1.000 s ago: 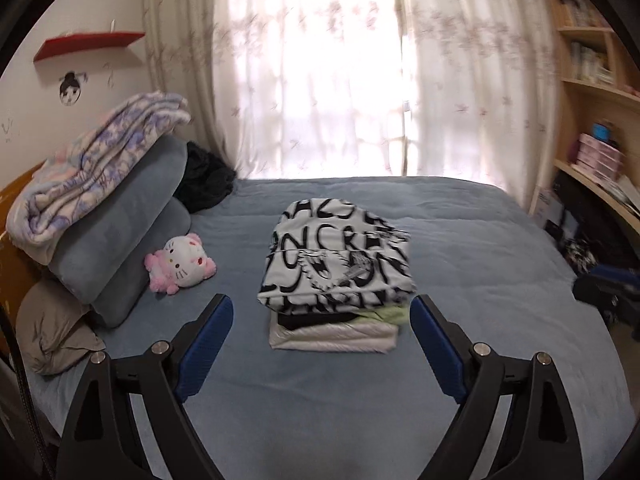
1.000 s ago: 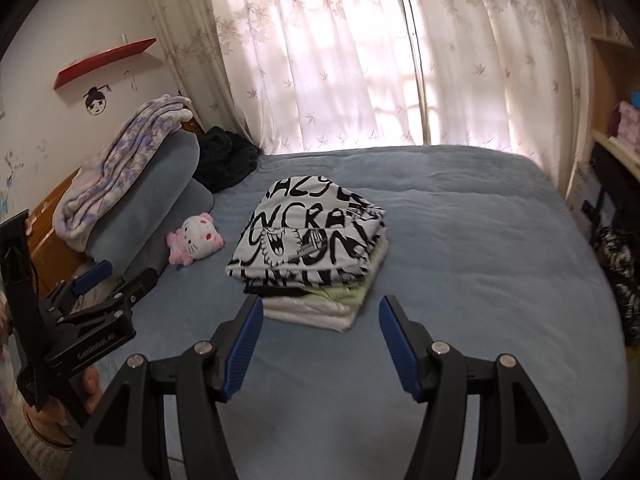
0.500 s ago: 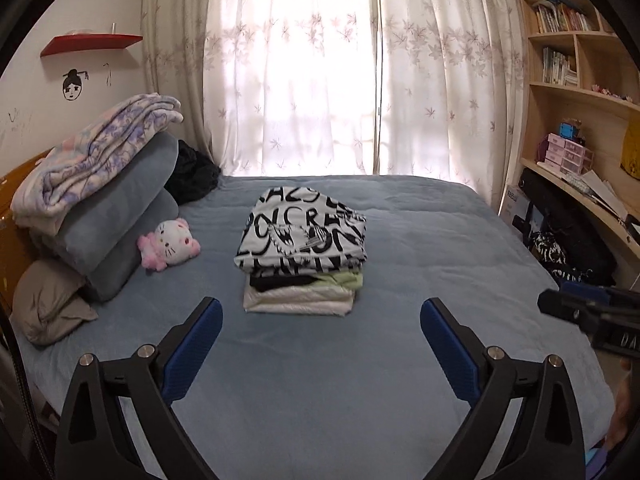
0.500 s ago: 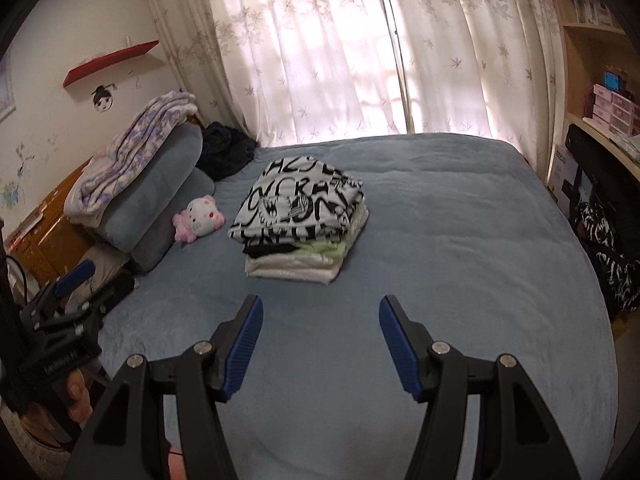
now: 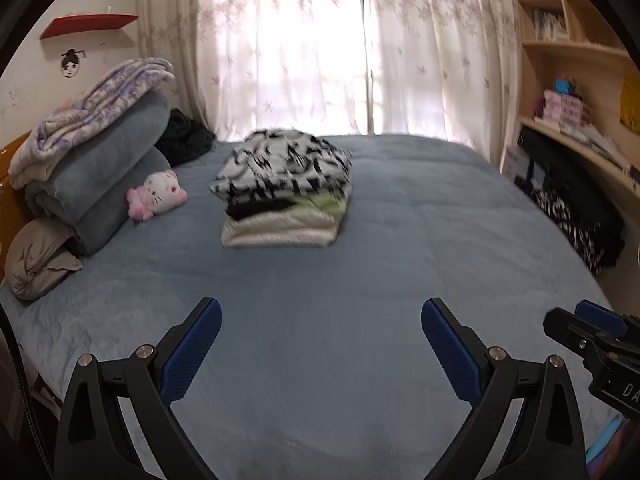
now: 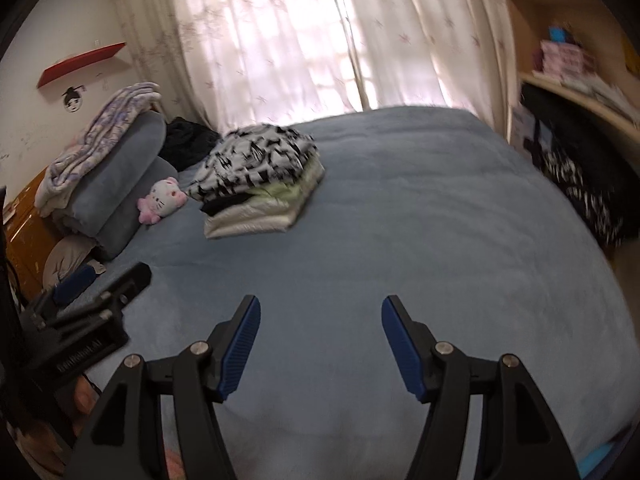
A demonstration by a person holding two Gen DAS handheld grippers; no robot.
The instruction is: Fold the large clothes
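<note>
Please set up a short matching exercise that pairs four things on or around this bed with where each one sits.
Things:
1. Patterned black-and-white garment
2. Pink-and-white plush cat
3. Lilac-patterned blanket
4. Red shelf

Places:
A. on the wall above the pillows
B. on top of the stack of folded clothes
C. draped over the grey-blue pillows
D. on the bed cover, between the pillows and the stack

Pairs: 1-B, 2-D, 3-C, 4-A
</note>
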